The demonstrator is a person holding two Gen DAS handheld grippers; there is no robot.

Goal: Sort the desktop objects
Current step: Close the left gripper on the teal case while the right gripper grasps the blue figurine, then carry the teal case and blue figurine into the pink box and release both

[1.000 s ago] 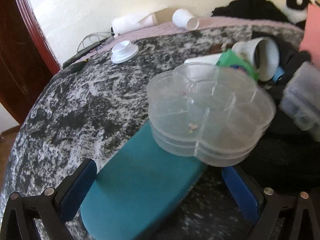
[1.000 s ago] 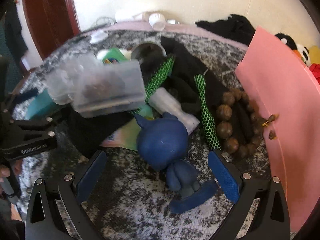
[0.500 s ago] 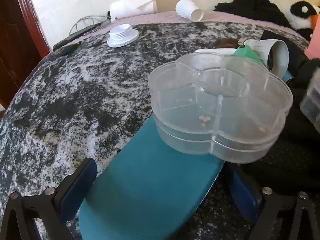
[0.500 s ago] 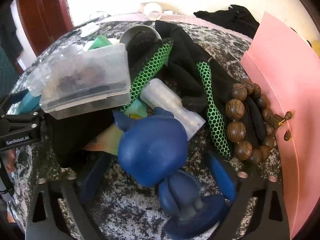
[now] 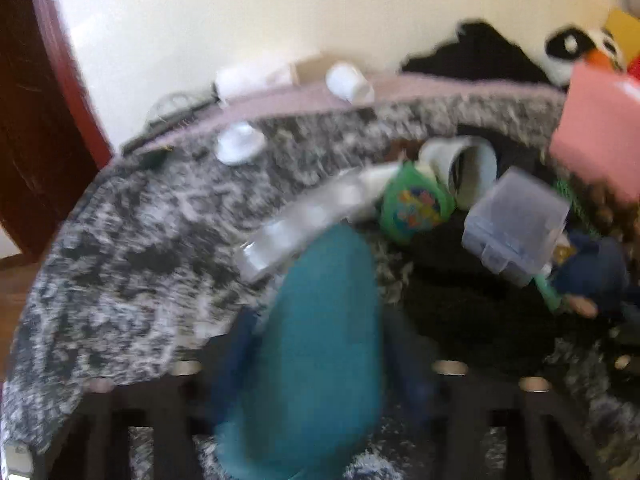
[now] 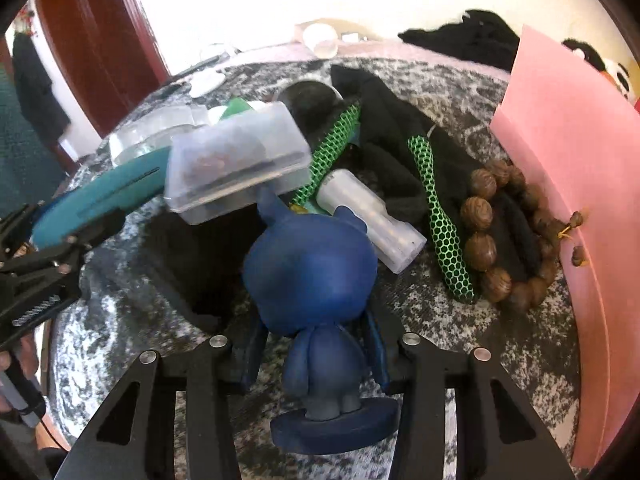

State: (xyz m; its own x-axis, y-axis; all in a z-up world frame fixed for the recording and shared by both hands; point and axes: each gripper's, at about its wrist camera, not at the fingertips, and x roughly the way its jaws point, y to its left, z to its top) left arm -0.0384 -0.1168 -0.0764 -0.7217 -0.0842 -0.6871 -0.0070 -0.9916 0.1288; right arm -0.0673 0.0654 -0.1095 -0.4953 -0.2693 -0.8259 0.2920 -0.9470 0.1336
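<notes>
With both grippers clamped, I hold two things off the grey-flecked cloth – the left gripper [image 5: 320, 364] pinches the teal oval case [image 5: 316, 352], the right gripper [image 6: 316, 354] the dark blue round-headed figurine [image 6: 316, 280] by its body. I'd guess each is bound for its own pile

Cream wall [image 5: 248, 12] behind a mottled grey-and-black tabletop [image 5: 132, 248], dark red door frame [image 5: 60, 64] (left side), bright daylight.

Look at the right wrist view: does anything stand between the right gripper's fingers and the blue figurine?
Nothing visible does. The right gripper has its blue fingers close on either side of the blue figurine, at its body under the big head. The clear lidded box sits beyond the head, not in the gap.
</notes>
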